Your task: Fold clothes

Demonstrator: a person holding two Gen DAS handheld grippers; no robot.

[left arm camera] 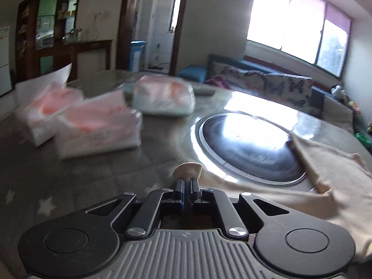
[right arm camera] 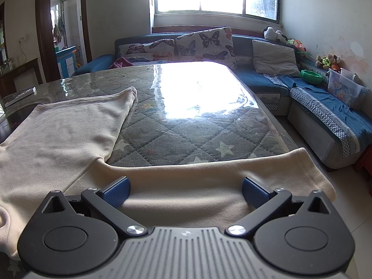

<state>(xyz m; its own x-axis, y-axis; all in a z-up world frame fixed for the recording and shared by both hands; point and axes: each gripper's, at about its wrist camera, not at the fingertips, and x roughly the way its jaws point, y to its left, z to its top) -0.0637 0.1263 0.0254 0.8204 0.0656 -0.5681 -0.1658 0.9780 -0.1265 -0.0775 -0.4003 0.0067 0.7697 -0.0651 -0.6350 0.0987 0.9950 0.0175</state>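
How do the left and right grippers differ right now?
The left gripper is shut, pinching a bit of the beige garment; the right gripper is wide open and holds nothing. The left one's view is motion-blurred, facing tissue packs; the right one's view is sharp, facing the sofa. Both are over the same garment on the table.

A home living room: blue corner sofa [right arm camera: 267,79] with butterfly cushions [right arm camera: 204,44], stuffed toys [right arm camera: 327,61], quilted table [right arm camera: 186,125].

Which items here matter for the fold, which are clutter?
Job: beige garment; left tool, shut on a pinch of it; right tool, open over its hem.

Clutter: three tissue packs; round black hob; butterfly cushions.
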